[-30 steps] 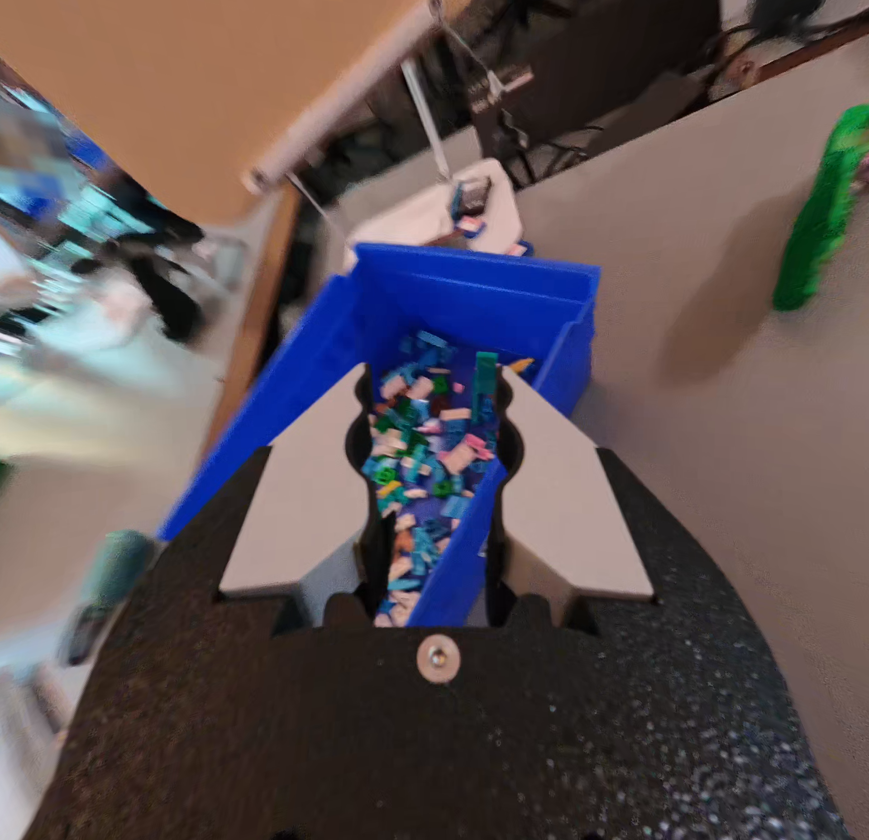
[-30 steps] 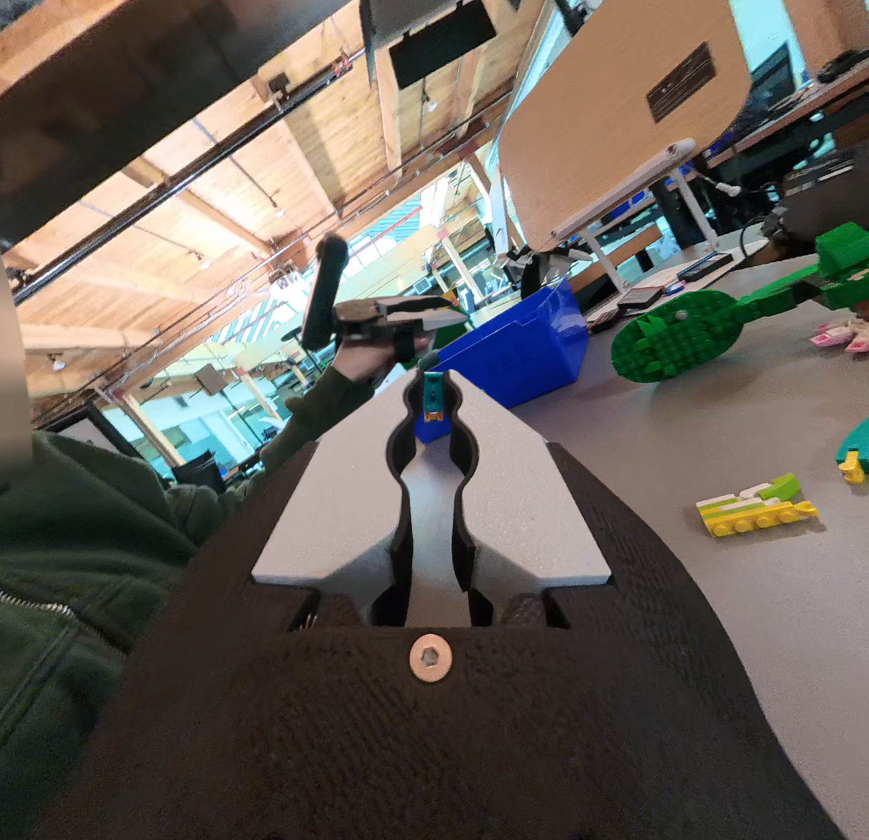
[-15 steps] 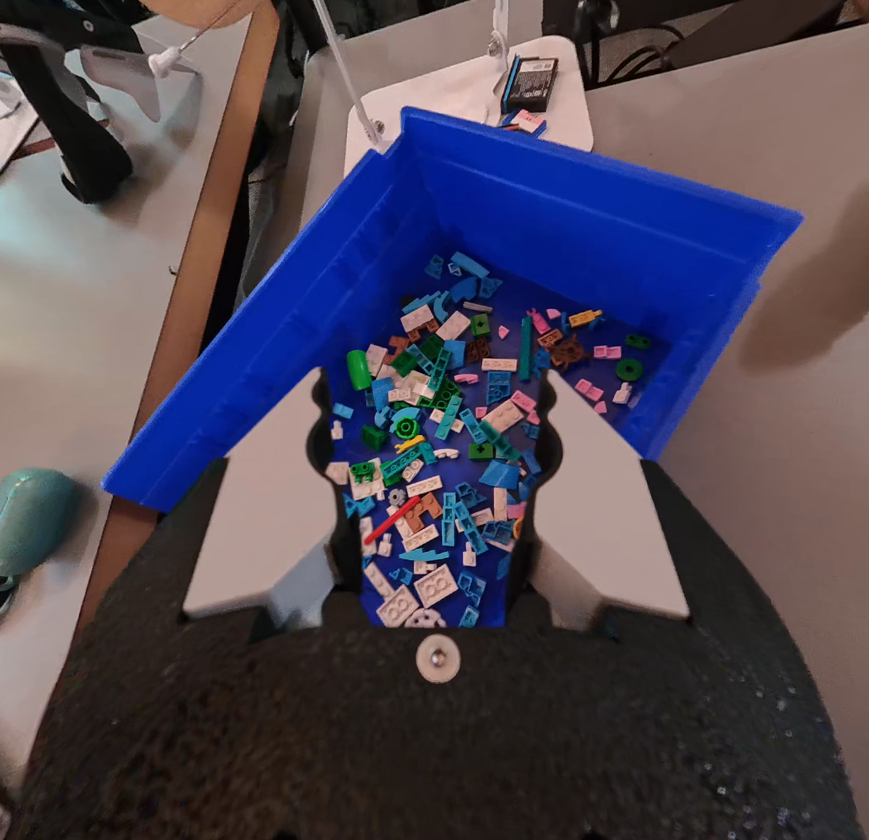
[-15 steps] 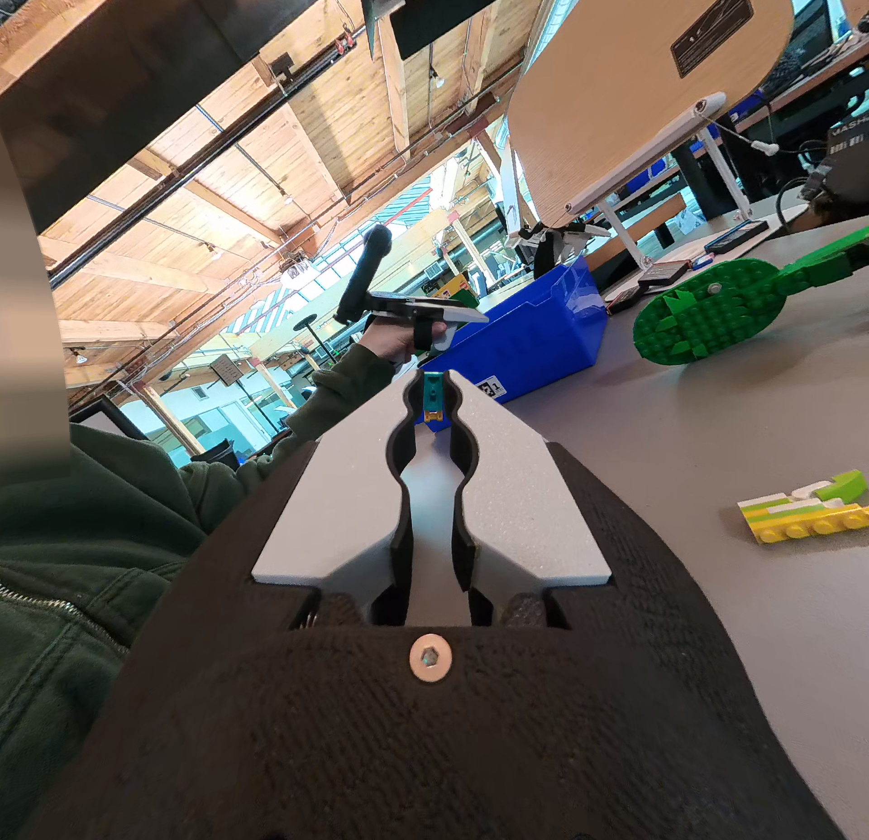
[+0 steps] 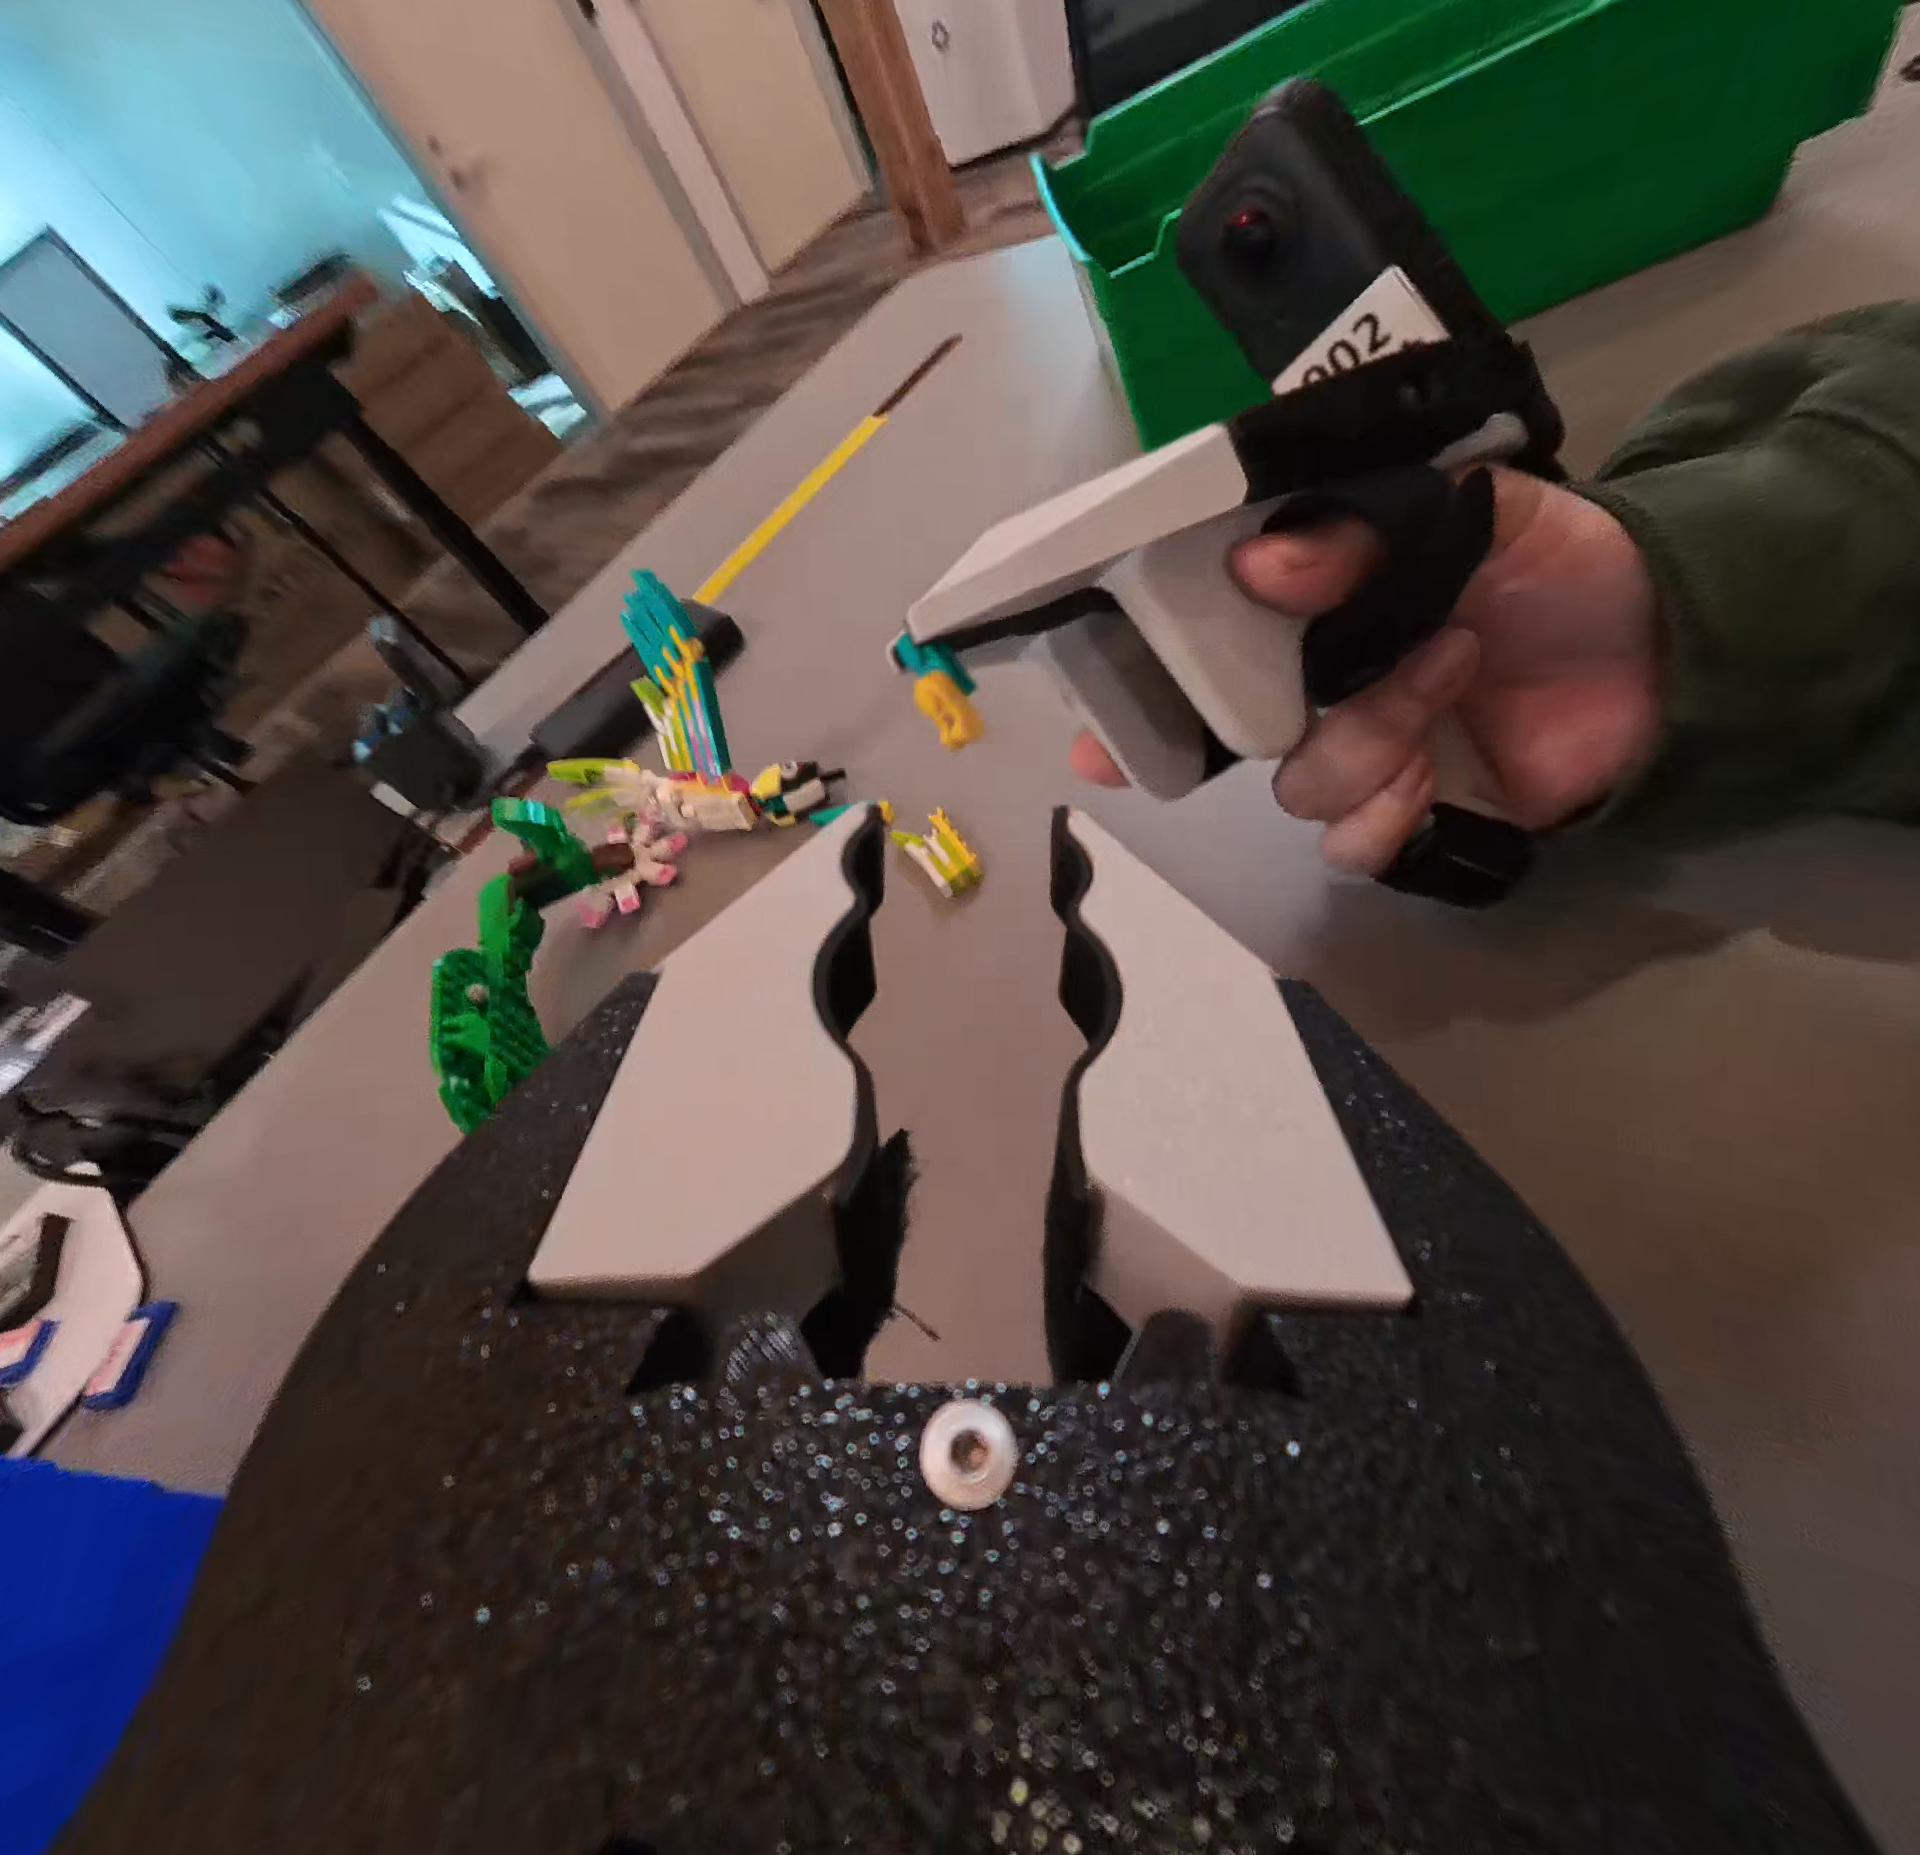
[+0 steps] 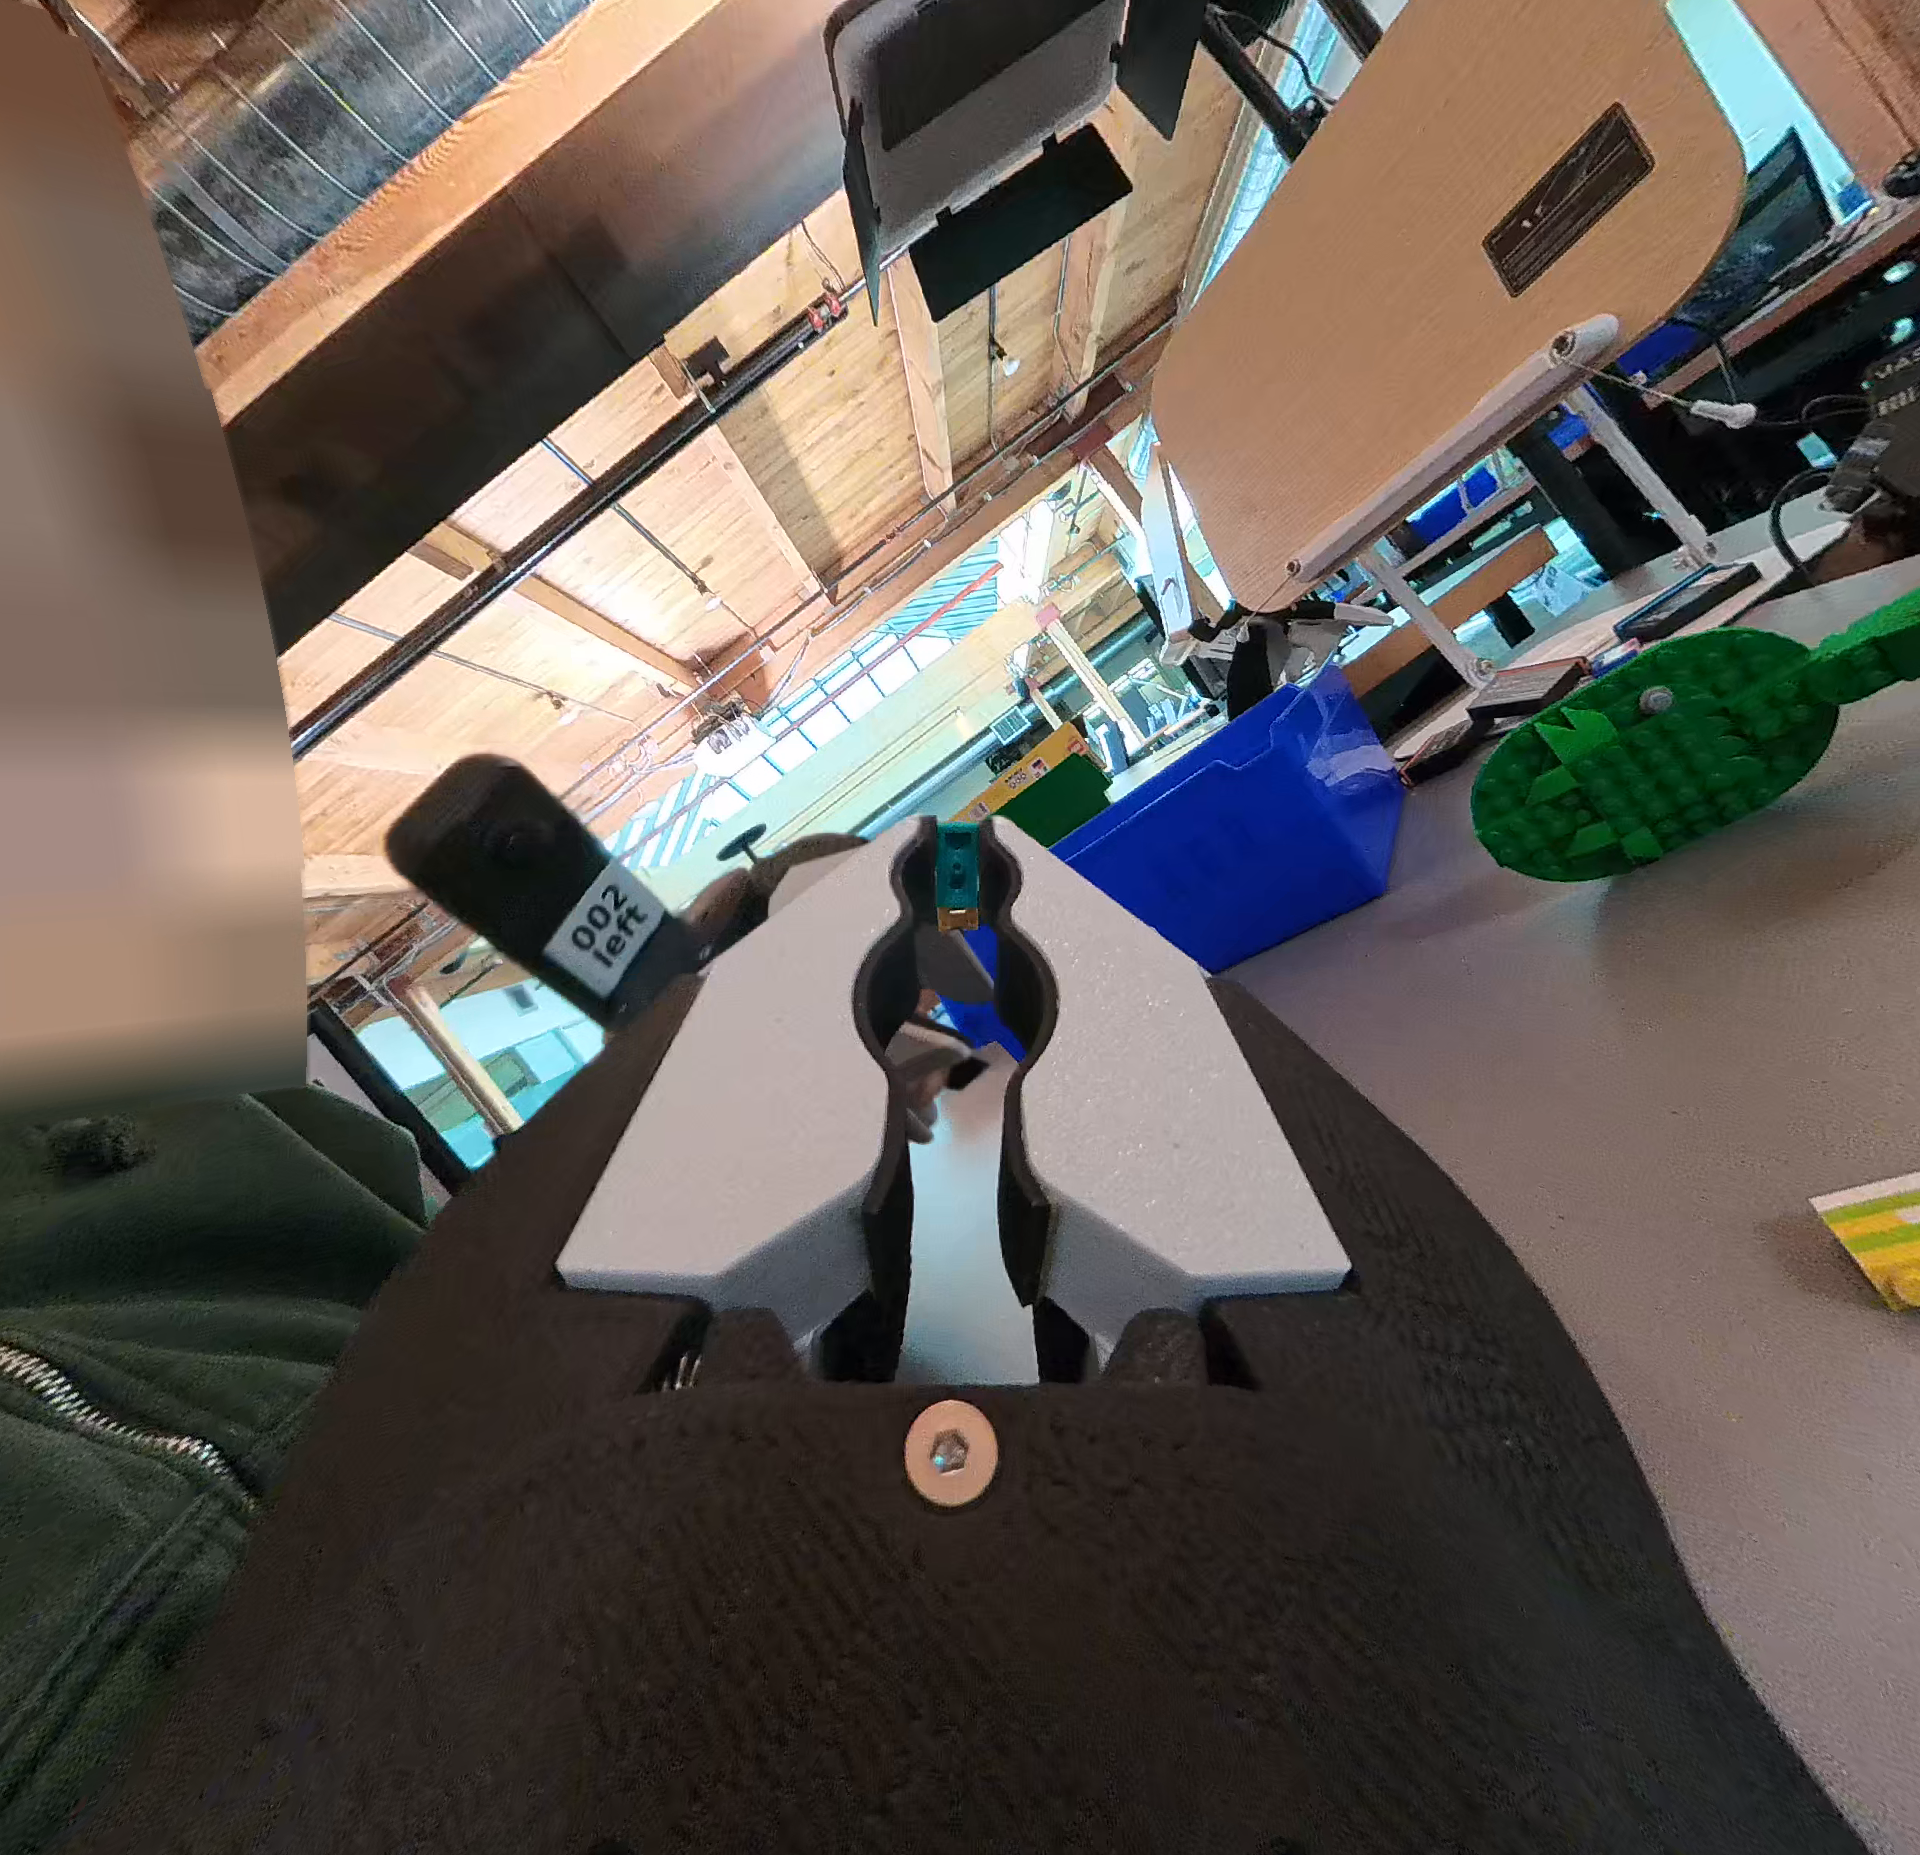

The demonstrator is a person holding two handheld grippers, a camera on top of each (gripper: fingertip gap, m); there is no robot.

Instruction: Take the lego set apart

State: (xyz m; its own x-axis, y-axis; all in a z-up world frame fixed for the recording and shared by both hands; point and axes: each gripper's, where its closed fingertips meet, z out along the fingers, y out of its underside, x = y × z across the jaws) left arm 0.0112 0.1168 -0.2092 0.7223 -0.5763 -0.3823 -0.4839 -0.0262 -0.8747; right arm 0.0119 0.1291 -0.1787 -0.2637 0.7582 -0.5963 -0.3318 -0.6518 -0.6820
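Left gripper (image 5: 966,839) above gray table (image 5: 1455,1078), fingers spread wide, nothing between them. Right gripper (image 6: 958,849) pinches small teal and yellow lego piece (image 6: 956,875) at fingertips, held up in air. Rest of lego set (image 5: 665,797) lies on table, well apart. Green lego plate (image 6: 1652,751) leans near blue bin (image 6: 1236,849).
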